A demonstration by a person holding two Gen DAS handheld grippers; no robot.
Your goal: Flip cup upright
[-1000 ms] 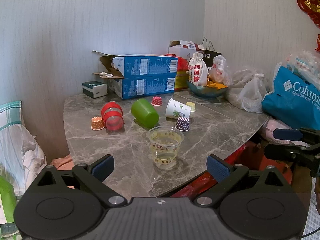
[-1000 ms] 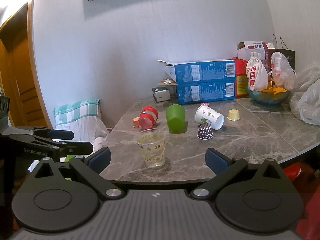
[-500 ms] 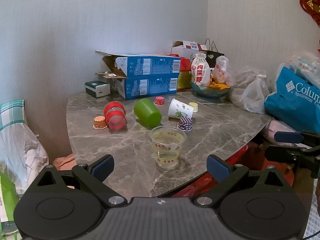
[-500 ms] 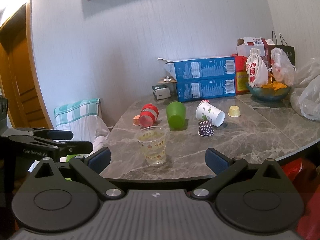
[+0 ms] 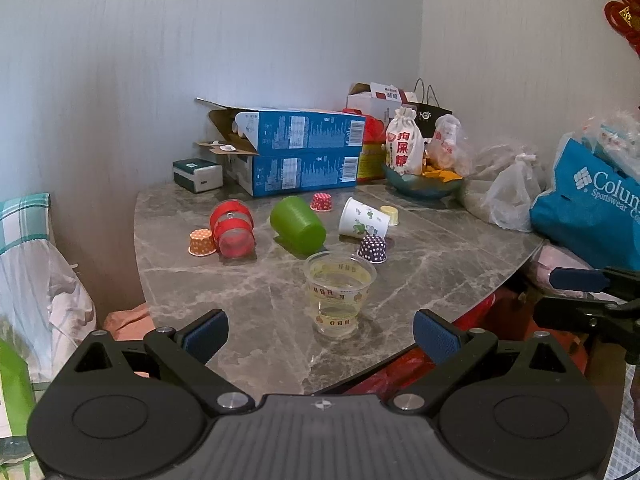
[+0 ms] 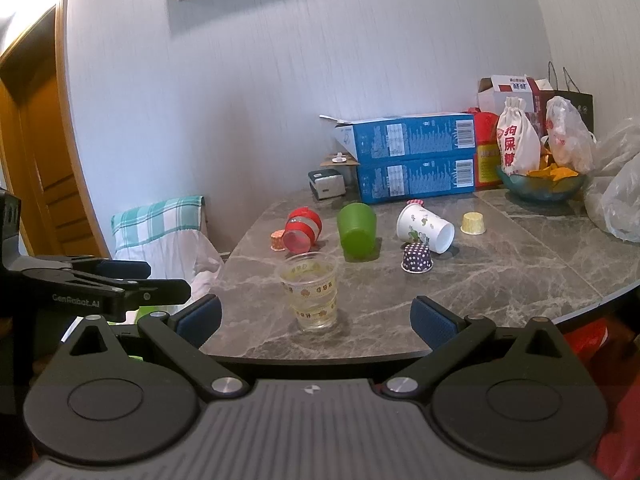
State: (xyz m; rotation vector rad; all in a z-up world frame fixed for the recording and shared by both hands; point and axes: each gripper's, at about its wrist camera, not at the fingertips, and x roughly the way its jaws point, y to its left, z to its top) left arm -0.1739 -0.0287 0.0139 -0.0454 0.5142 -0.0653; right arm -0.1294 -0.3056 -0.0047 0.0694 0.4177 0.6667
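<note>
Both grippers hang short of the table edge with nothing between their fingers: the left gripper is spread wide, and so is the right gripper. Straight ahead of each stands a clear cup, already upright and closest to the fingers. Beyond it lie the cups on their sides: a red cup ahead to the left, a green cup dead ahead, a white cup ahead to the right.

The likeliest trouble is the clear cup itself. It sits in the reach line, so a gripper going past it for a fallen cup could clip it and tip it over. The fallen cups may also roll when one finger touches first. Small paper cups, such as the spotted one, crowd the white cup and could be swept off.

Readable writing: "Colum… Sportswear" on the blue bag, "GenRobot.AI" on the left gripper seen from the right view, and red Chinese characters on the cloth pouch. The print on the blue boxes is too small to read.
</note>
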